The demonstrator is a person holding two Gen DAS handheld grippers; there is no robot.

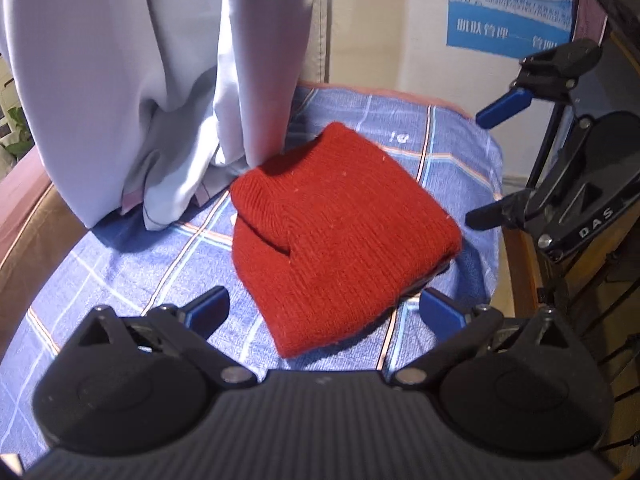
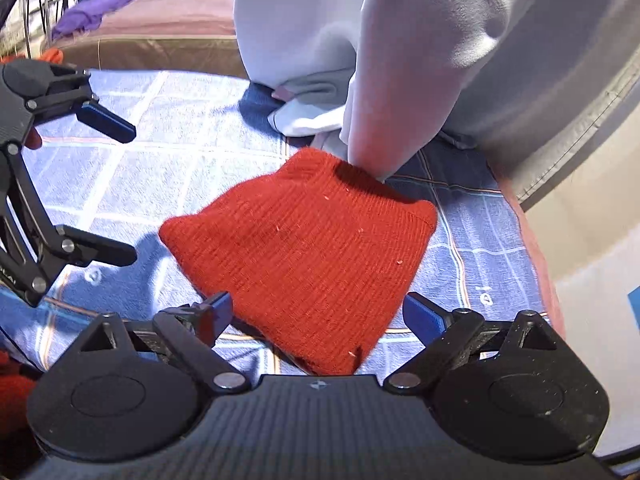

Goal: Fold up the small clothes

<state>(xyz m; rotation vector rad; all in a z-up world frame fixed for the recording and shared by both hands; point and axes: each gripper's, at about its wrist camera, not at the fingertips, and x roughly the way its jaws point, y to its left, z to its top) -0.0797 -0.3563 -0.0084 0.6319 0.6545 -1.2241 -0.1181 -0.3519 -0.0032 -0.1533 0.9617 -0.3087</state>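
Observation:
A red knitted garment (image 1: 340,232) lies folded into a compact block on the blue plaid cloth (image 1: 120,264); it also shows in the right wrist view (image 2: 304,256). My left gripper (image 1: 324,314) is open and empty, its fingers either side of the garment's near edge, just above it. My right gripper (image 2: 318,314) is open and empty over the garment's opposite edge. The right gripper also shows in the left wrist view (image 1: 492,164), and the left gripper in the right wrist view (image 2: 128,196), both open.
A pale lilac curtain (image 1: 160,80) hangs down onto the cloth and touches the garment's far side. A blue poster (image 1: 512,12) is on the wall. More red fabric (image 2: 16,396) lies at the lower left. A purple cloth (image 2: 88,16) lies far back.

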